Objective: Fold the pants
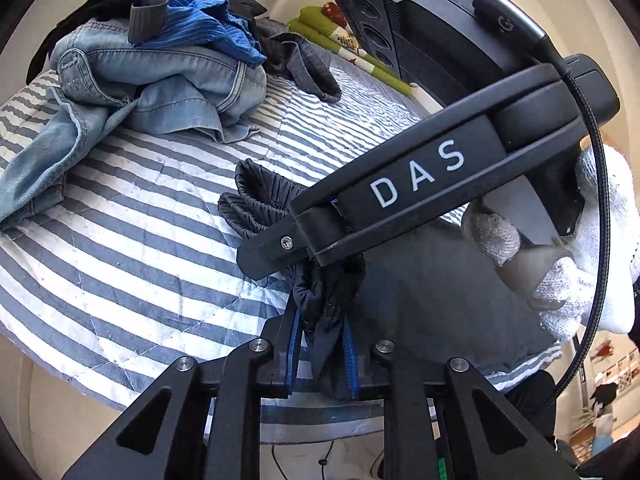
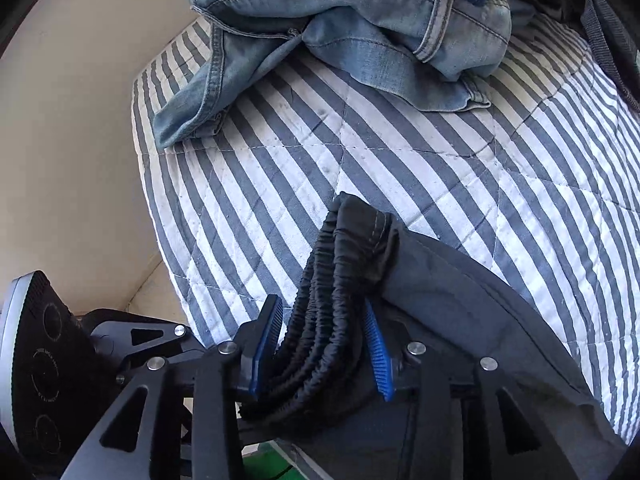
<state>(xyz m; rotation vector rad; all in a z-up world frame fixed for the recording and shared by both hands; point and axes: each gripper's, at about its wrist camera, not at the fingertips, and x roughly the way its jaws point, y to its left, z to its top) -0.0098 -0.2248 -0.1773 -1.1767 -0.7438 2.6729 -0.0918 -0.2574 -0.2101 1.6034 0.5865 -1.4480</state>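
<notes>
The dark pants (image 2: 460, 300) hang over the striped quilt (image 2: 400, 168), their gathered elastic waistband (image 2: 336, 320) bunched together. My right gripper (image 2: 322, 344) is shut on that waistband, blue pads on either side of the thick bundle. In the left wrist view my left gripper (image 1: 322, 332) is shut on dark fabric of the same pants (image 1: 328, 288), just under the right gripper's black housing (image 1: 416, 178), which a white-gloved hand (image 1: 592, 256) holds. Part of the waistband (image 1: 256, 196) sticks out beyond that housing. The two grippers sit close together.
A heap of light blue jeans (image 1: 160, 88) with a blue striped garment (image 1: 200, 28) and dark clothes lies at the quilt's far end. A grey garment (image 1: 304, 68) lies beside it. A green patterned cushion (image 1: 340, 40) is behind. The quilt's left edge (image 2: 148, 184) meets beige floor.
</notes>
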